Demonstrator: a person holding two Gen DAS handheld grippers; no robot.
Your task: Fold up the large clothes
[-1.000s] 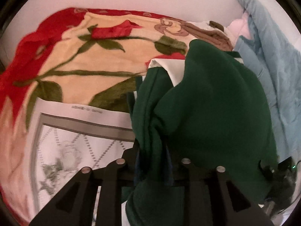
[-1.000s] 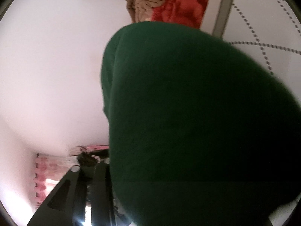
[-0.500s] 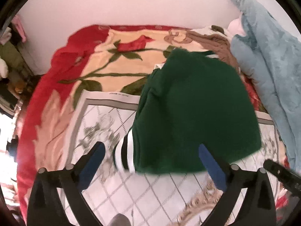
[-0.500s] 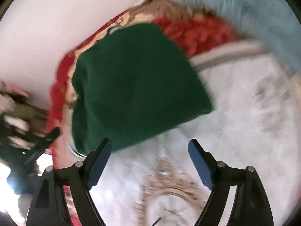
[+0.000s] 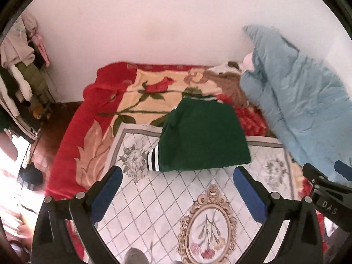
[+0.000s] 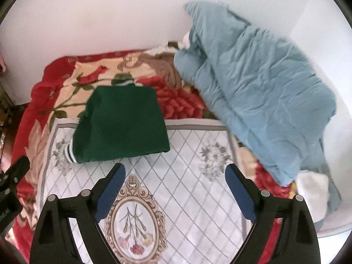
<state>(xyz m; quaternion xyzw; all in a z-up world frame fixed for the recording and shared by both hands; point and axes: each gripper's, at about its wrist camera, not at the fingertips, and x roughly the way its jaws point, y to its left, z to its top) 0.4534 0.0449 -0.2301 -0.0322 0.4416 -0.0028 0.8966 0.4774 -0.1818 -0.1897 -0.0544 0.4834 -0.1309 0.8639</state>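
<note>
We hold the left gripper [image 5: 176, 194] and right gripper [image 6: 175, 187] above the folded green sweater [image 5: 203, 140], which straddles the white mat's [image 5: 167, 200] far edge on the bed. Their jaws have just spread wide and are empty. A striped cuff [image 5: 152, 159] pokes out; nudging it could loosen the fold.

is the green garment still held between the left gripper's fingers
No, the green garment lies folded on the white quilted mat, and the left gripper is wide open with nothing between its fingers.
</note>
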